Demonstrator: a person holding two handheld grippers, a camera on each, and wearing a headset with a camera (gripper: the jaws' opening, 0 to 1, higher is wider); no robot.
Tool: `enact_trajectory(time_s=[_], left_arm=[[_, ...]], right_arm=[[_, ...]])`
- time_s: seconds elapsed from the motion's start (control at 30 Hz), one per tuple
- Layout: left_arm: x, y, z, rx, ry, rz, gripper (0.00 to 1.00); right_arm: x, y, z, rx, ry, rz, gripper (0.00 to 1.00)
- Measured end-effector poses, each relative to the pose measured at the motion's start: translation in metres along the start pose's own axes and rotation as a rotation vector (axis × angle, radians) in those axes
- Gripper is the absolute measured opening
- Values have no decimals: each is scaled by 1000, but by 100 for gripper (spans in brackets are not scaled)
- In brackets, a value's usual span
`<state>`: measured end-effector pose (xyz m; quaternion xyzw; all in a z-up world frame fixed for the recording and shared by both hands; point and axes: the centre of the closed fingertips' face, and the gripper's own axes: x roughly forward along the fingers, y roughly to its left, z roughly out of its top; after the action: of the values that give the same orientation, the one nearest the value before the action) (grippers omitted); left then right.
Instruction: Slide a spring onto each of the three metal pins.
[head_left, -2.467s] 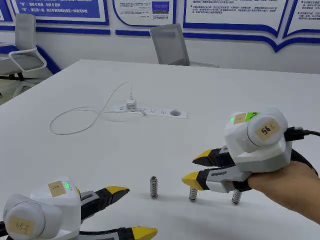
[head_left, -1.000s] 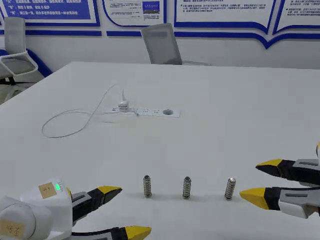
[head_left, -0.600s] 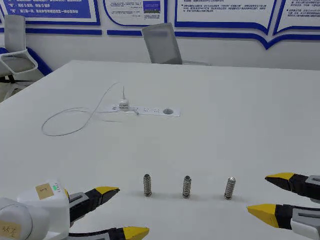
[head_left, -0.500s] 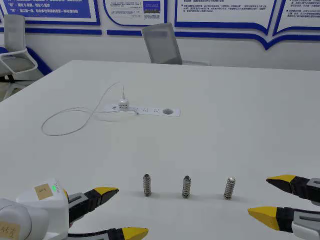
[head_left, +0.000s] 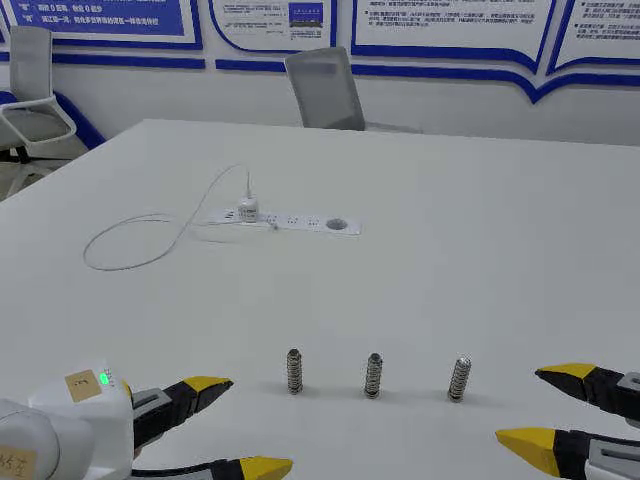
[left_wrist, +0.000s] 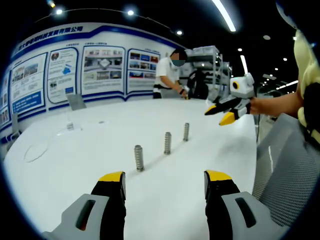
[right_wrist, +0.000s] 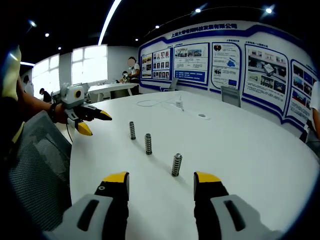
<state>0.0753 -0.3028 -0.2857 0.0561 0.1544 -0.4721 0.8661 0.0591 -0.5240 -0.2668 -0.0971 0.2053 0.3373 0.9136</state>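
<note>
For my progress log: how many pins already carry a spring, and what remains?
Done: the left spring, middle spring and right spring each stand around a pin. In hand: nothing; the left gripper and right gripper are open and empty. Left: nothing that I can see.

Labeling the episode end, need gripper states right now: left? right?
Left gripper: open, holding nothing.
Right gripper: open, holding nothing.

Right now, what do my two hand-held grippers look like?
The left hand-held gripper and right hand-held gripper both have black pointed jaws with yellow tips on grey slotted bases. The left one has a rounded white plastic housing with a small tan handwritten paper label and a lit green light.
</note>
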Motion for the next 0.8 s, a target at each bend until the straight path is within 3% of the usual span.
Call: enact_trajectory(time_s=[0.8], left_arm=[[3, -2, -1, 6, 6, -8, 65]], right_arm=[[2, 2, -1, -5, -1, 6, 53]])
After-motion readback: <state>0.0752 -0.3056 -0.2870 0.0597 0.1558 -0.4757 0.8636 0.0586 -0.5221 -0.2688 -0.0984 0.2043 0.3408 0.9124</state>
